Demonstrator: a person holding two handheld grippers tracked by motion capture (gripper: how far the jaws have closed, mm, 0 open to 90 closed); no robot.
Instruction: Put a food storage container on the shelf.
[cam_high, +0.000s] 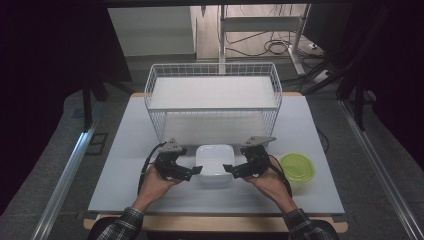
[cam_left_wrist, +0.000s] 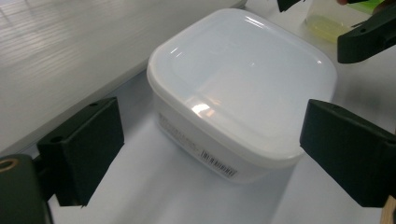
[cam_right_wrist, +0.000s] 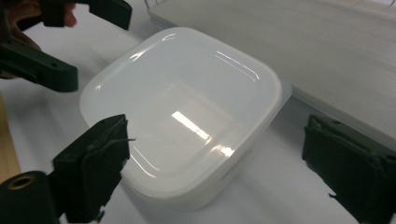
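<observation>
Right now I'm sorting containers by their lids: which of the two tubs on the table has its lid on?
The white square container between the two grippers: a white lid closes it. The round green container off to its right stands open, with no lid.

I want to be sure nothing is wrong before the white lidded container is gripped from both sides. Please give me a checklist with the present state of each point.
1. Left hand-held gripper open, with the container's near corner between its jaws: ok.
2. Right hand-held gripper open, no pad pressing the container: ok.
3. White lidded container upright on the table, lid seated flat: ok.
4. Container apart from the white wire basket behind it: ok, a gap shows.
5. Green bowl out of the way, to the right of the right hand: ok.
6. Lid fully snapped on all around: cannot tell.
</observation>
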